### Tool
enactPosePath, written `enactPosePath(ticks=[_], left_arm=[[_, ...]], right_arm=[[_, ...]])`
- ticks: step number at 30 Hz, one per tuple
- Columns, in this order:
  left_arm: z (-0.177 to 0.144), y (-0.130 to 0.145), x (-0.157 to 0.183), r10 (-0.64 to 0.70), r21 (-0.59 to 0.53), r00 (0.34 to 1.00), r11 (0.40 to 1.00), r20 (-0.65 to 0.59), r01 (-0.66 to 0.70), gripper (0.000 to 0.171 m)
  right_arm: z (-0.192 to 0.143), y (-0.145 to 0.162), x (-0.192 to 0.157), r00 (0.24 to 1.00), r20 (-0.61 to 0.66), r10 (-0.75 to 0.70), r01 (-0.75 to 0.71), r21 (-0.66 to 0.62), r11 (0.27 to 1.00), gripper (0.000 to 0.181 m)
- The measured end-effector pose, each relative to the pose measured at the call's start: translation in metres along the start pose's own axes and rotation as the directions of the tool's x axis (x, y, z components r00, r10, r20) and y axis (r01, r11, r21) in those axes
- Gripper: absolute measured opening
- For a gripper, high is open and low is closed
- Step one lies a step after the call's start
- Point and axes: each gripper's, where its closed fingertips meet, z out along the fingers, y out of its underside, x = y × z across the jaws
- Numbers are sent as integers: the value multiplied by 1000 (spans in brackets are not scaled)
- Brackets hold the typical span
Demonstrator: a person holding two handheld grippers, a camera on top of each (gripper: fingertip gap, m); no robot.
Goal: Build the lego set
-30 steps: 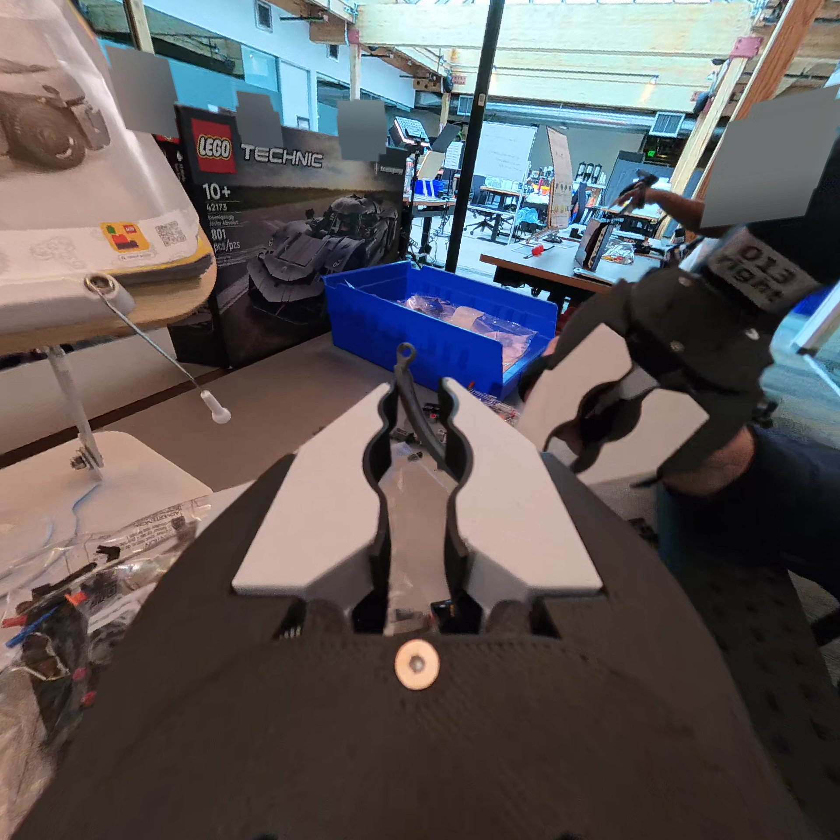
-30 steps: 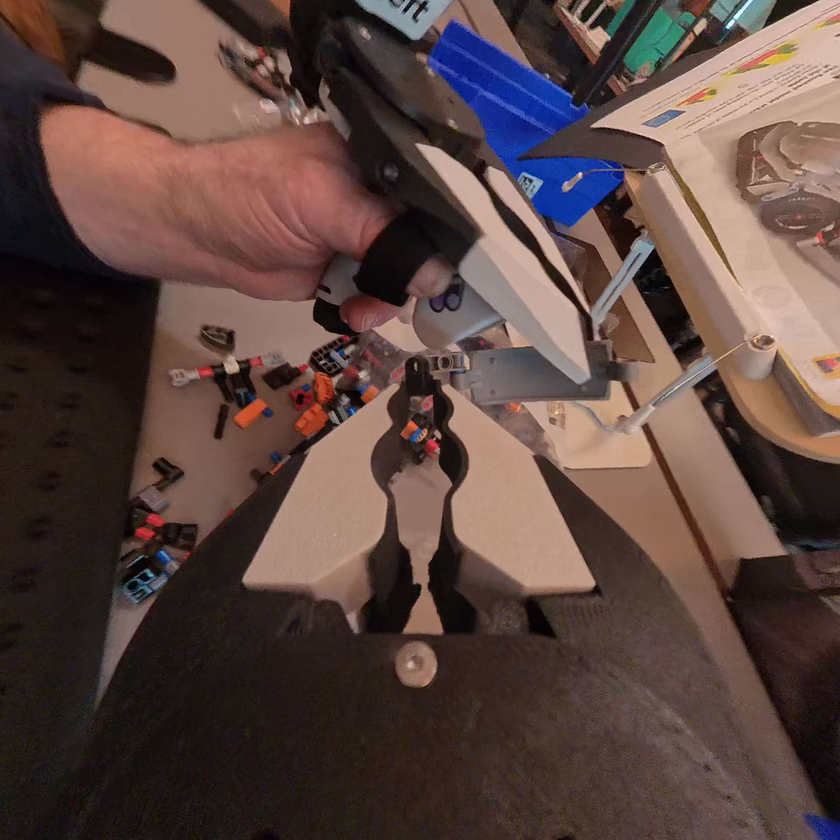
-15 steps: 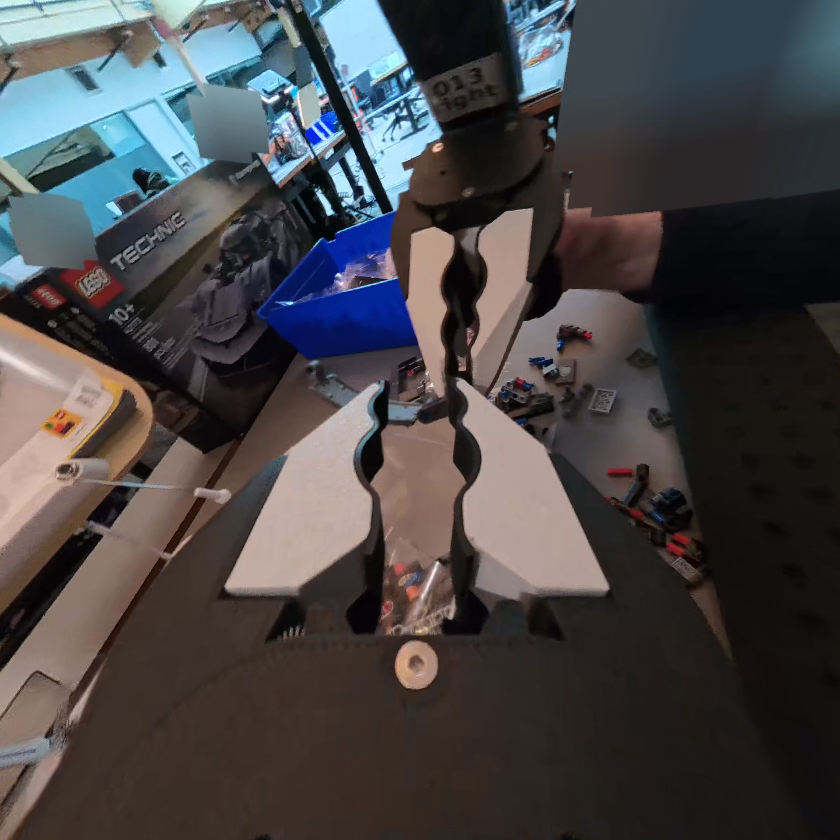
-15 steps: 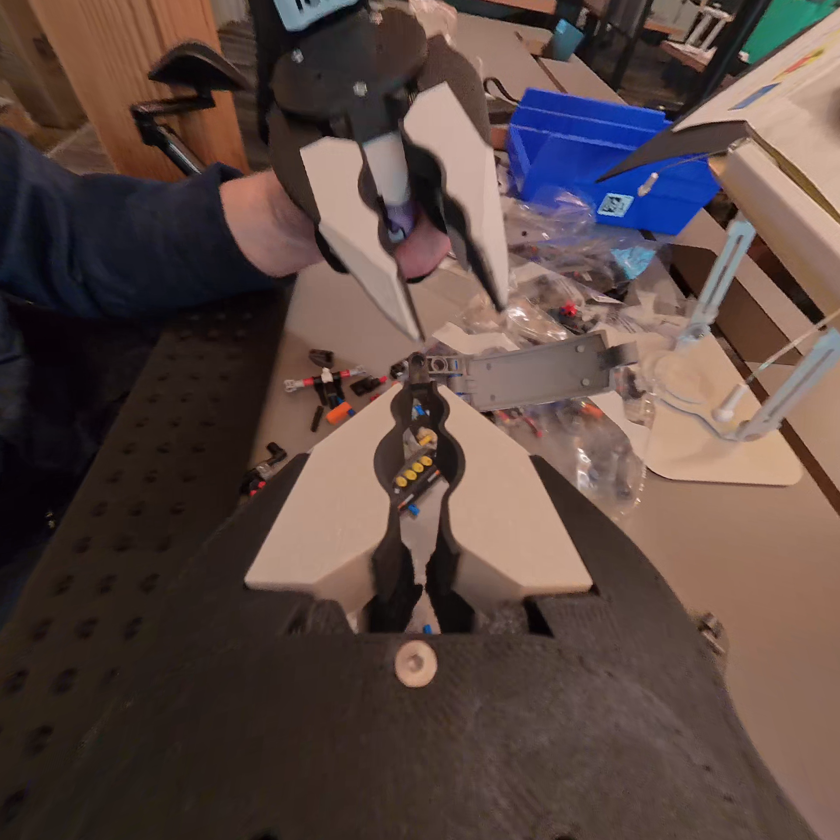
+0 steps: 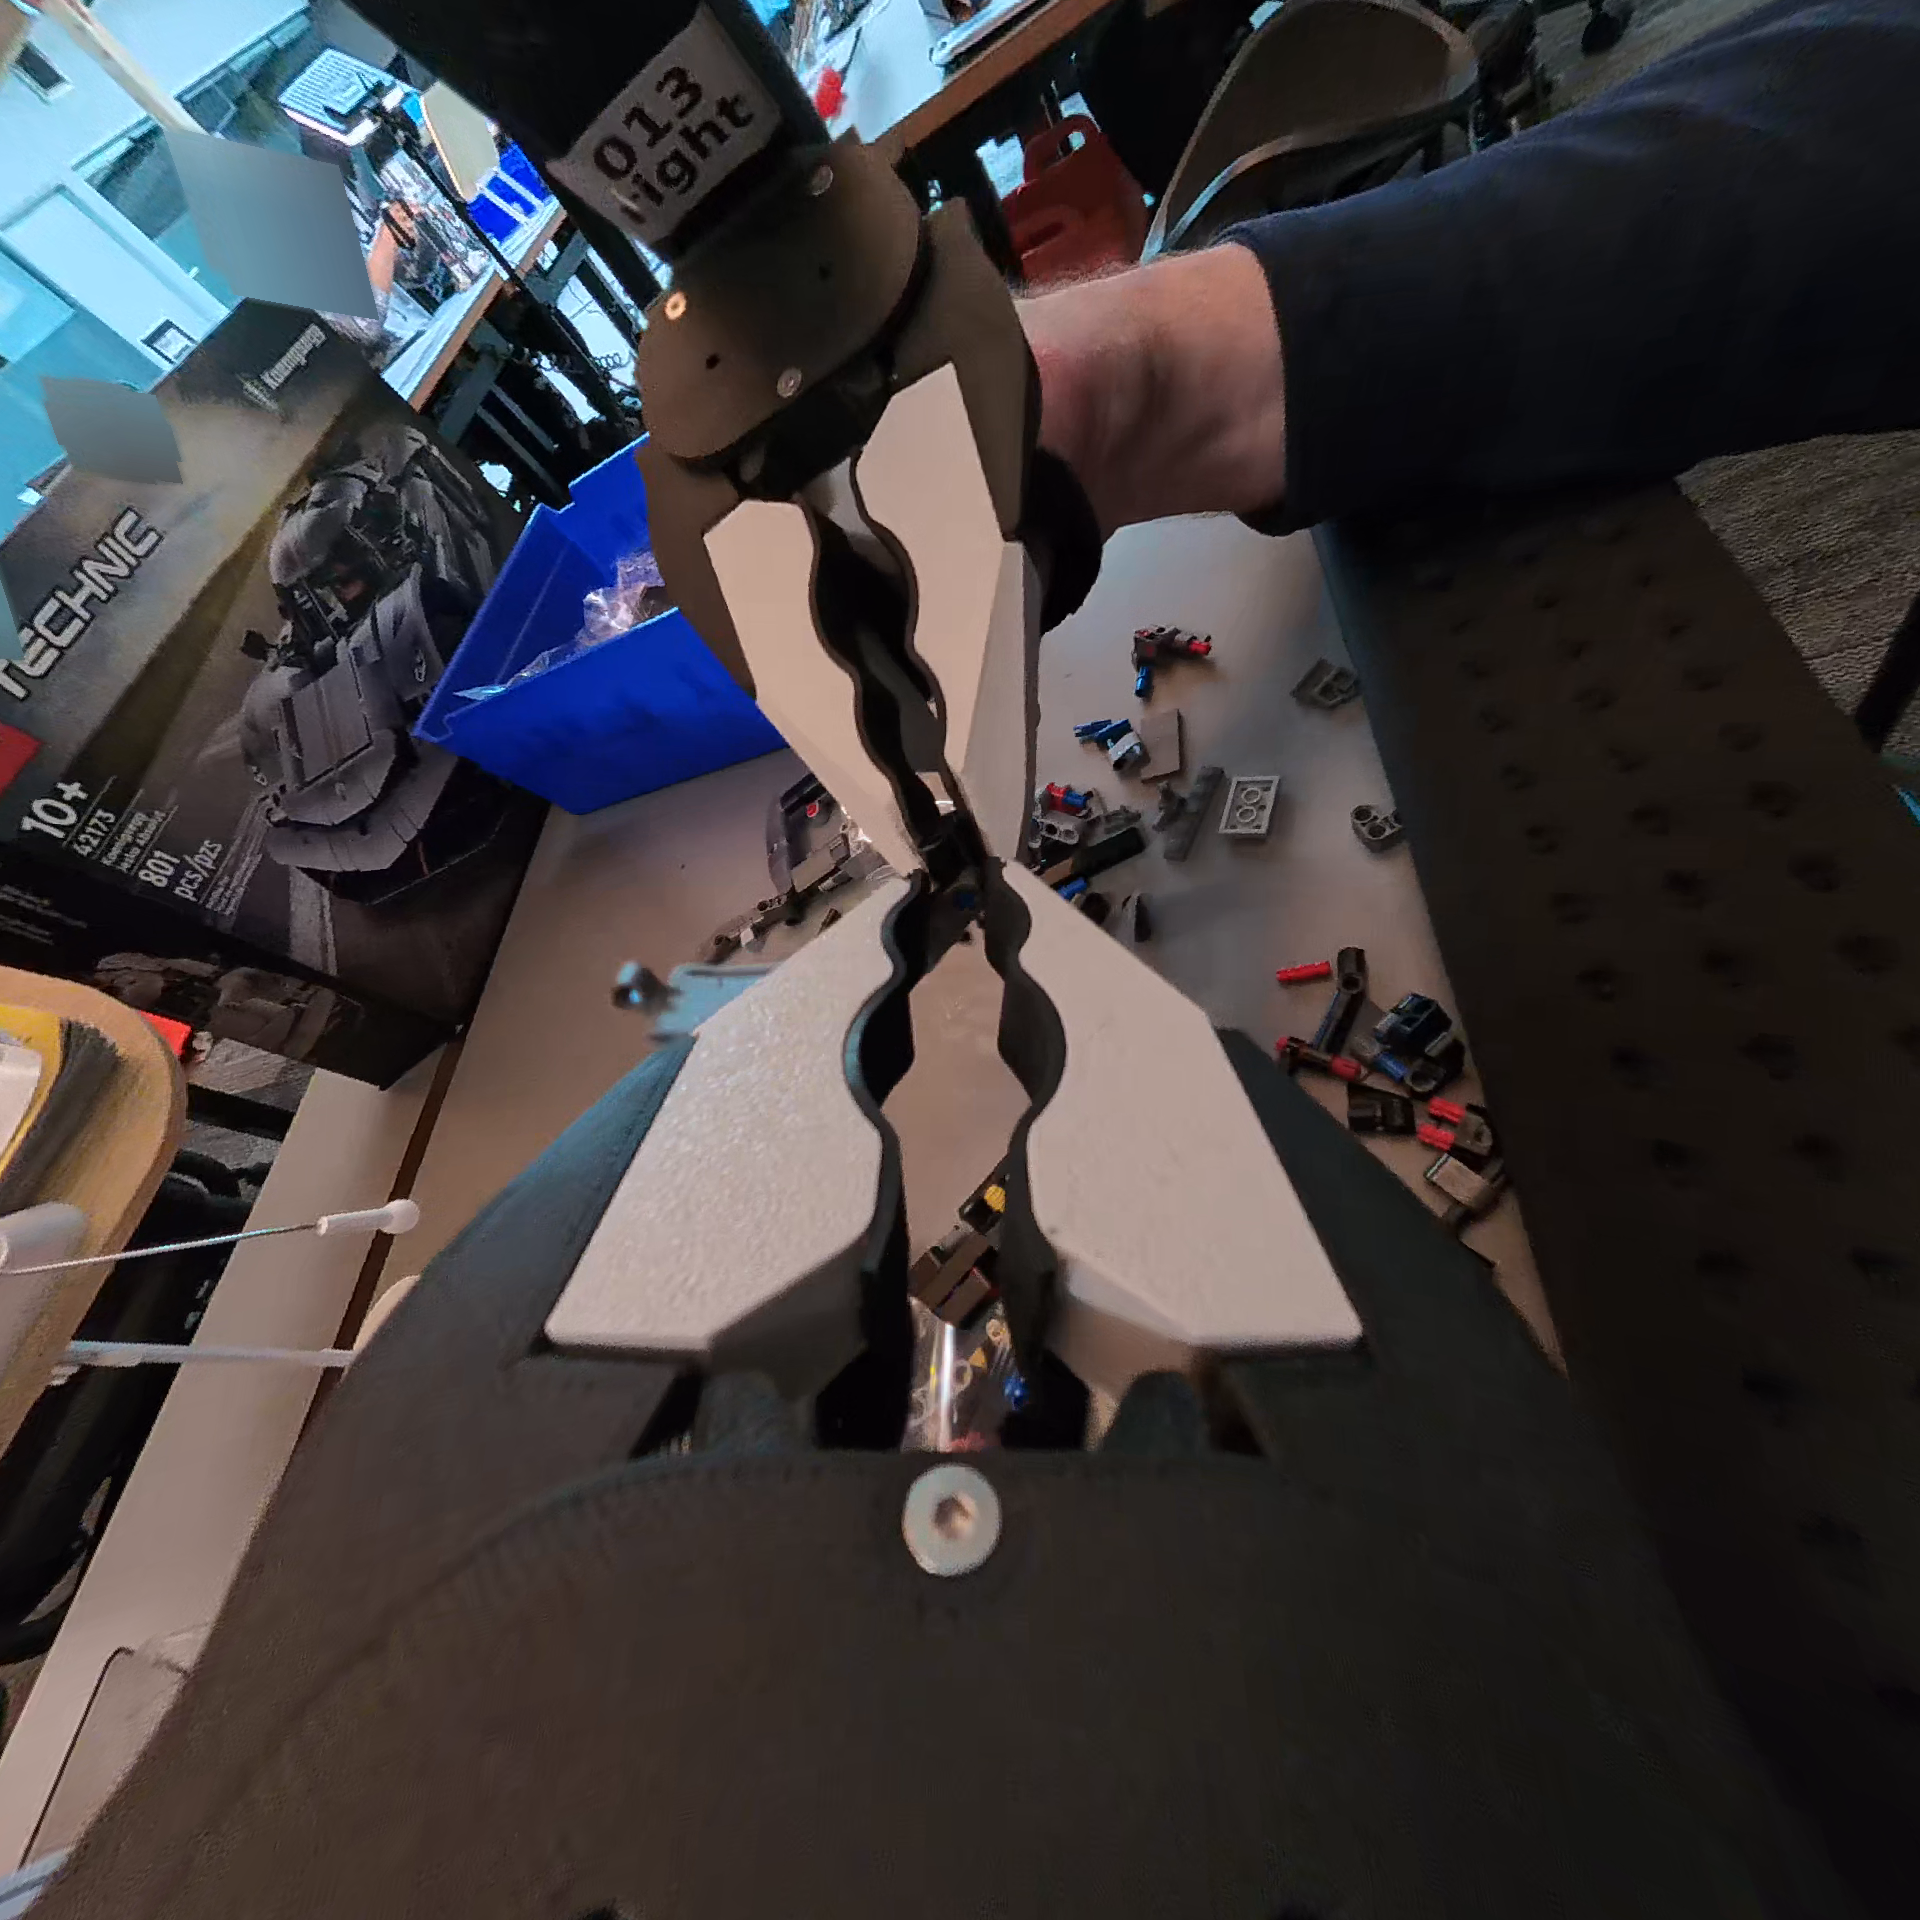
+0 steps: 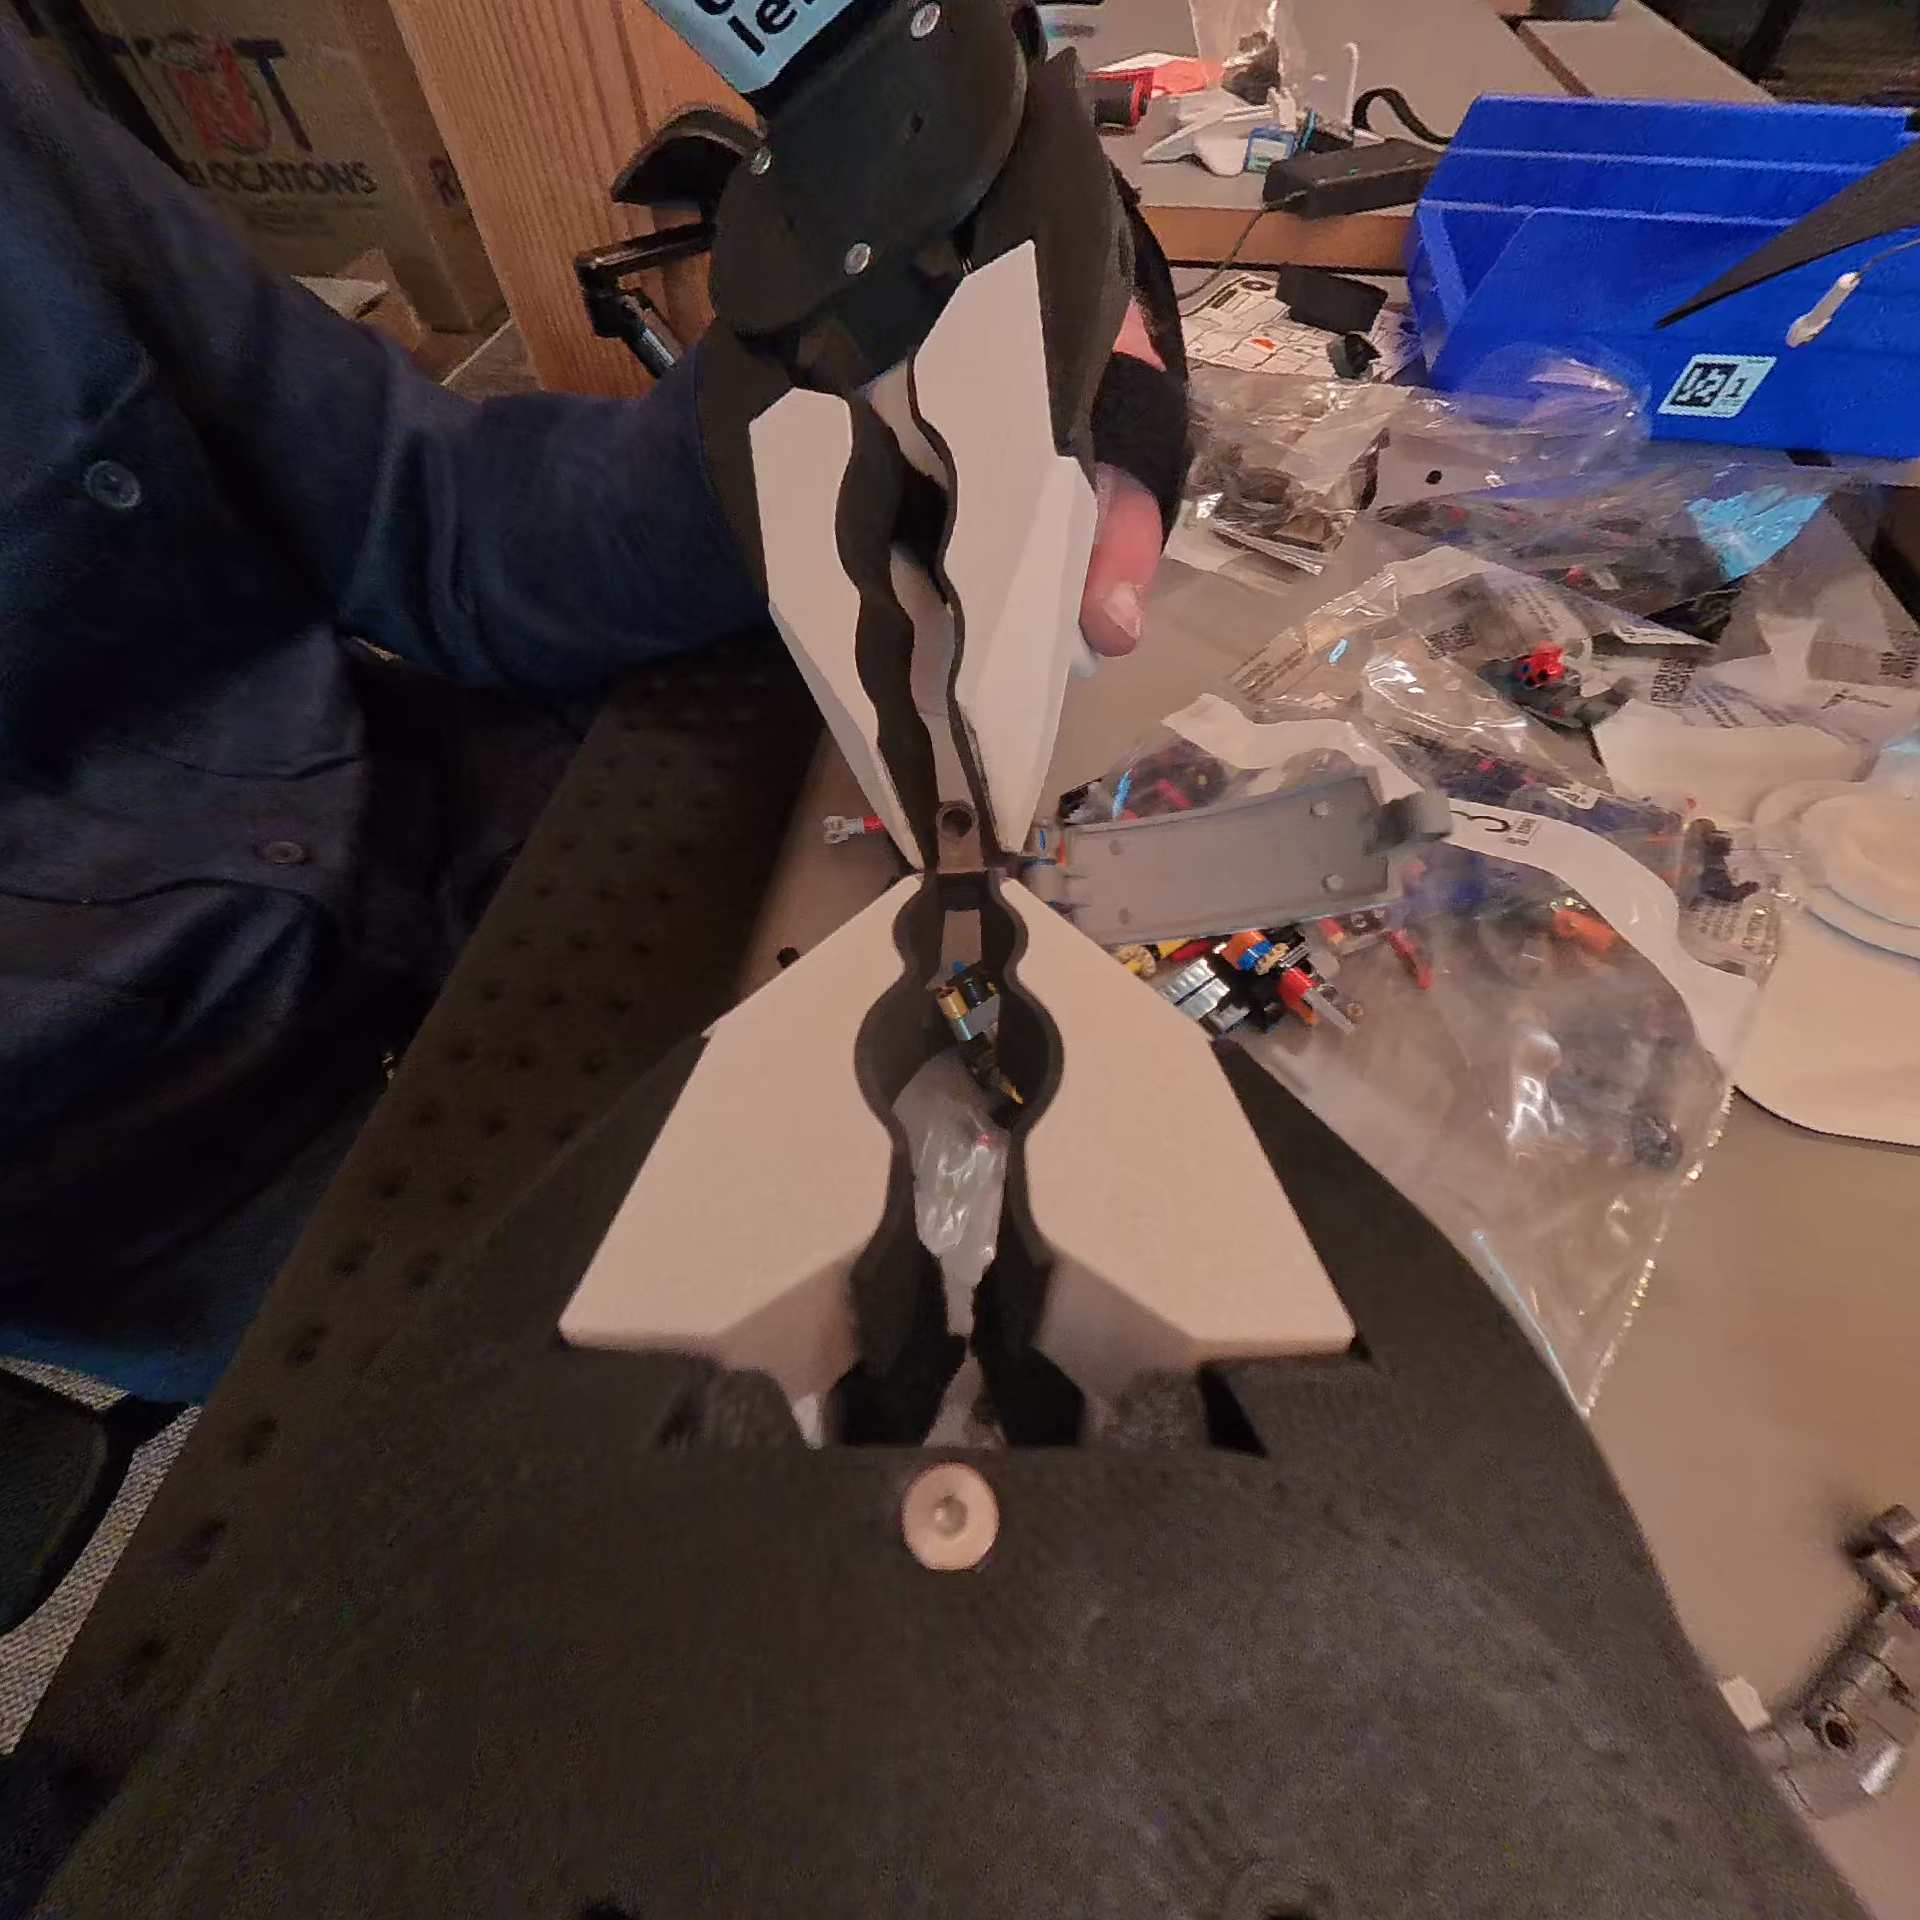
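In the right wrist view, my right gripper (image 6: pixel 962 885) is shut on a black connector at one end of a flat grey panel (image 6: pixel 1226 862). The panel sticks out to the right, above the table. My left gripper (image 6: pixel 961 847) comes down from above and meets it tip to tip, closed on a small dark piece with a round hole (image 6: pixel 954 824). In the left wrist view, my left gripper (image 5: pixel 958 881) has its jaws close together, touching the right gripper (image 5: pixel 940 844) tips. The grey panel (image 5: pixel 686 1000) shows behind my left finger. The joint itself is mostly hidden.
A blue bin (image 5: pixel 613 686) and the set's dark box (image 5: pixel 260 675) stand at the back. Loose small pieces (image 5: pixel 1382 1070) lie beside a black perforated mat (image 5: pixel 1662 935). Clear bags of parts (image 6: pixel 1507 987) cover the table under the panel. The booklet stand (image 5: pixel 73 1101) is at far left. The tips of both grippers are at nearly the same place.
The two grippers have come together until their tips meet. A second ago the left one held a thin black piece up and apart from the right. The right kept hold of the grey panel.
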Motion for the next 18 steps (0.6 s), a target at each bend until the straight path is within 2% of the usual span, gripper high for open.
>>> enactPosePath(ticks=[4, 8, 9, 11, 13, 15, 18], left_arm=[[-4, -11, 0, -8, 47, 1000, 999, 8, 7, 6], [-5, -12, 3, -14, 42, 1000, 999, -7, 14, 3], [-10, -11, -3, -26, 50, 999, 998, 21, 25, 3], [-30, -19, -13, -92, 136, 996, 987, 17, 89, 2], [-38, -20, -19, -124, 171, 992, 978, 26, 117, 2], [-32, -16, -20, -156, 164, 988, 975, 14, 151, 2], [-19, -5, -22, -163, 112, 986, 981, 33, 159, 3]], right_arm=[[-5, -9, -6, 999, 31, -8, 6, 52, 999, 4], [-7, -8, -9, 999, 22, -42, 41, 40, 998, 3], [-9, -7, -8, 999, 11, -45, 45, 33, 998, 3], [-20, -2, -2, 999, -24, -35, 36, 27, 999, 3], [-33, -1, -4, 1000, -12, -16, 16, 59, 998, 3], [-35, 12, -2, 1000, -17, 17, -17, 7, 1000, 4], [-26, 46, 1, 997, -19, 74, -76, -155, 985, 4]])
